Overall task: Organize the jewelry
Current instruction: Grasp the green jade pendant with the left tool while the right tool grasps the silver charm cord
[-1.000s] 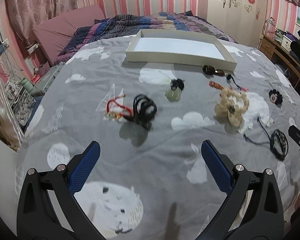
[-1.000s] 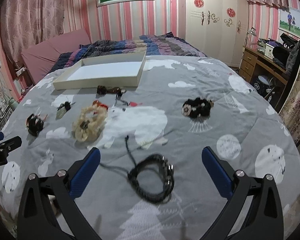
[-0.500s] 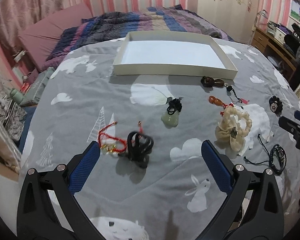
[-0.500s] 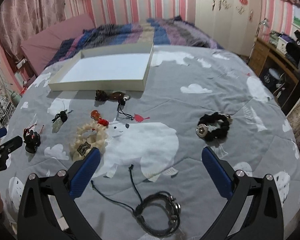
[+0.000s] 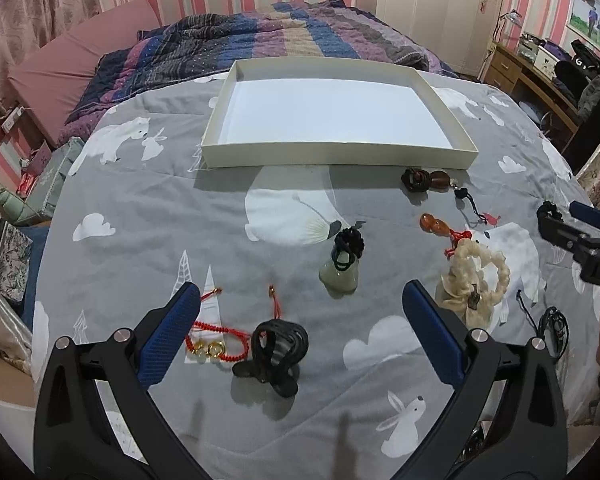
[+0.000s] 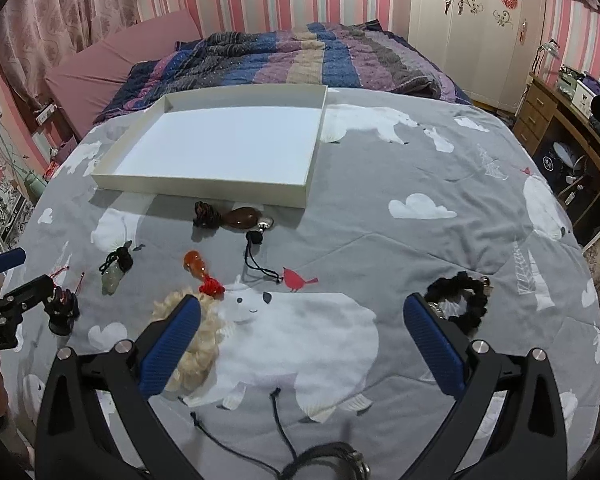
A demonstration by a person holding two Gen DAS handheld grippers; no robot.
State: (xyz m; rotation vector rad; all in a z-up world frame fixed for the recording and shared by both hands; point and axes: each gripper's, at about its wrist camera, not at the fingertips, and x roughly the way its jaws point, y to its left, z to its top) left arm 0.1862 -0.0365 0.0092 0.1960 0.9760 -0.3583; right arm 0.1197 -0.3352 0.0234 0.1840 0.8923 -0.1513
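Jewelry is scattered over a grey quilt printed with bears and clouds. In the left wrist view, a black cord bundle lies at lower centre, touching a red bracelet with gold beads at its left. A pale jade pendant on black cord is seen at centre, a cream bead bracelet at right, an amber charm above it, and a dark brown pendant just below the tray. A white tray is seen at upper centre, nothing inside it. In the right wrist view, a black scrunchie lies at right, close to the right finger, and a black cord bracelet is cut off by the bottom edge.

The left gripper is held with fingers wide apart around the cord bundle, not touching it. The right gripper is likewise spread wide, nothing between its fingers. Bare quilt is left around the tray and at the right of the right wrist view.
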